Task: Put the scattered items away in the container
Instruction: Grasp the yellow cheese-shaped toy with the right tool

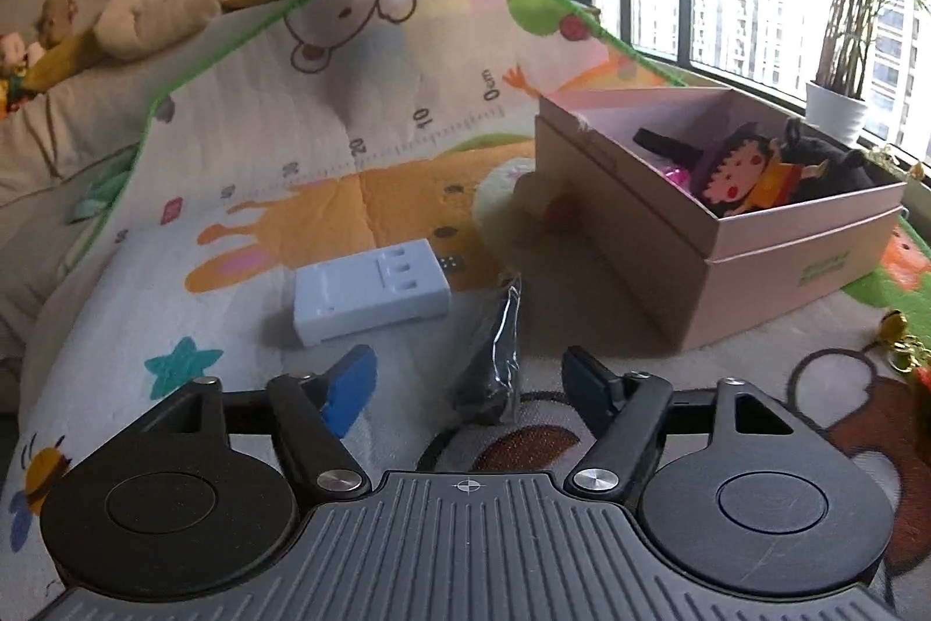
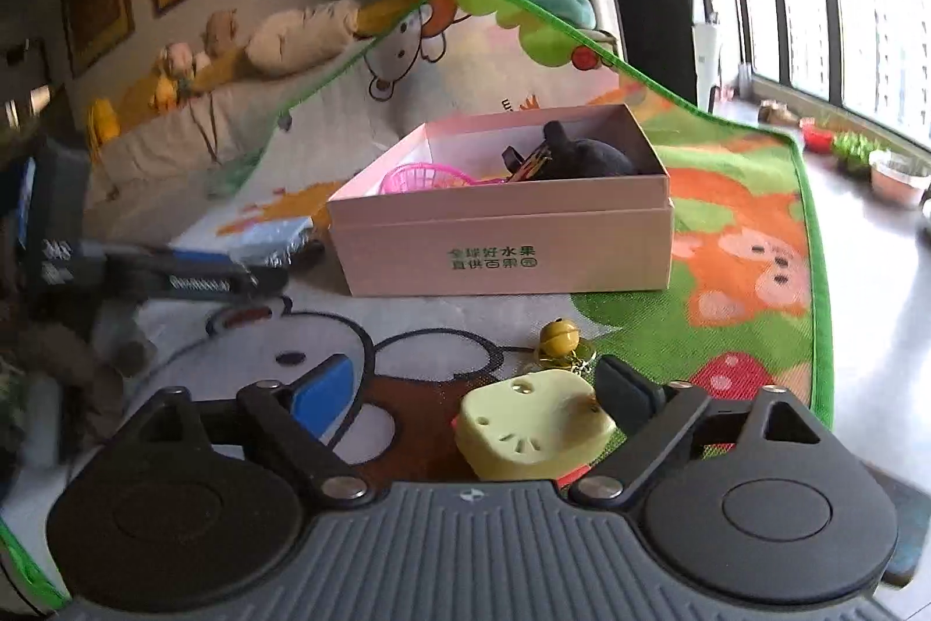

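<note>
The left gripper [image 1: 468, 376] has its jaws set fairly narrow, with a dark plastic-wrapped item [image 1: 491, 359] lying on the play mat [image 1: 233, 190] in the gap between them; neither pad presses on it, so nothing is held. Just beyond the jaws, toward the mat's far edge, a pale blue flat case [image 1: 369, 298] rests on the mat. To its right stands the pink cardboard box [image 1: 785, 272], open at the top, with a cartoon doll [image 1: 750, 178] and a black plush toy [image 1: 826, 161] inside.

The right gripper [image 2: 474, 388] has its jaws spread wide. A yellow-green toy [image 2: 532, 423] sits on the mat between them, close against the right finger; whether that pad touches it cannot be told, and the left pad is well clear. Just past the toy, a gold bell [image 2: 558, 333] with a chain lies on the mat. Farther out, the pink box [image 2: 506, 237] sits near the mat's middle, holding a pink net basket [image 2: 425, 178] beside the black plush. The mat's green border [image 2: 814, 272] runs along the right edge, with bare floor [image 2: 873, 301] beyond.
</note>
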### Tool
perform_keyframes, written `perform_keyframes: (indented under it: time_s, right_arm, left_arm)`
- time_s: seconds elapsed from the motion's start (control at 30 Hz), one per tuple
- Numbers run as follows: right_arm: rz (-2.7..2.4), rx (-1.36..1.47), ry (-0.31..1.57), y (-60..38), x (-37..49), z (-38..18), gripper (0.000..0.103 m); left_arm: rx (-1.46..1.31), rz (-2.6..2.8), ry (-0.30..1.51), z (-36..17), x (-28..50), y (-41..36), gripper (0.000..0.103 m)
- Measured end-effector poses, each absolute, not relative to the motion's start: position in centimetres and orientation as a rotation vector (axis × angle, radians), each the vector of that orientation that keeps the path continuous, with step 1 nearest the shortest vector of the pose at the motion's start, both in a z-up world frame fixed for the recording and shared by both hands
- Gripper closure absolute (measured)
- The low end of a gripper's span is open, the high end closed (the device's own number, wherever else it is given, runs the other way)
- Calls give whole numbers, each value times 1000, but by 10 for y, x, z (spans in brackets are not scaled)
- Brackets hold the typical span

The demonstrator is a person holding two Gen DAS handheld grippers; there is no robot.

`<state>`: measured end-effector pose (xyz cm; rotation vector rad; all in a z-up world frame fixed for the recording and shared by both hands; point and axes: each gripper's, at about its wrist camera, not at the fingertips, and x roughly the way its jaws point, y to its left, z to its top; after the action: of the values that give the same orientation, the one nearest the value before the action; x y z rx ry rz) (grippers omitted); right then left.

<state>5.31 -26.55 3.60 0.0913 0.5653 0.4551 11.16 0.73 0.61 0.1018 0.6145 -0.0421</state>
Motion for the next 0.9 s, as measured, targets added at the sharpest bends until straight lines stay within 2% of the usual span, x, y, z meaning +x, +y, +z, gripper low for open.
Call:
perform_keyframes:
  time_s: [0.1,0.13,0.17,0.23,0.3,0.5,0.57,0.67,0.77,0.83,0.9]
  right_arm:
    - [433,155,602,-272,59,32,5]
    - [431,169,614,-274,61,30,5]
    - [428,183,627,-275,63,29,4]
    - [429,206,640,-278,65,26,3]
    - [436,230,652,-280,67,24,2]
    - [427,236,658,-280,69,23,0]
    - [421,219,662,-277,69,24,0]
    - [422,192,665,-273,68,24,0]
    - [420,169,668,-270,68,24,0]
    - [417,162,669,-268,68,24,0]
    - [415,157,670,-268,68,23,0]
  left_arm:
    - [76,-50,635,2,120,6,32]
    - [73,-54,642,1,122,6,42]
    - [69,-60,645,0,123,5,46]
    - [66,-77,647,2,122,4,63]
    - [66,-101,651,4,116,3,72]
    - [22,-186,683,9,74,13,72]
    - [25,-181,687,10,60,19,68]
    - [54,-126,697,10,46,31,56]
    - [89,-35,699,9,43,46,35]
    - [88,21,691,9,44,59,15]
    - [96,91,665,10,47,69,7]
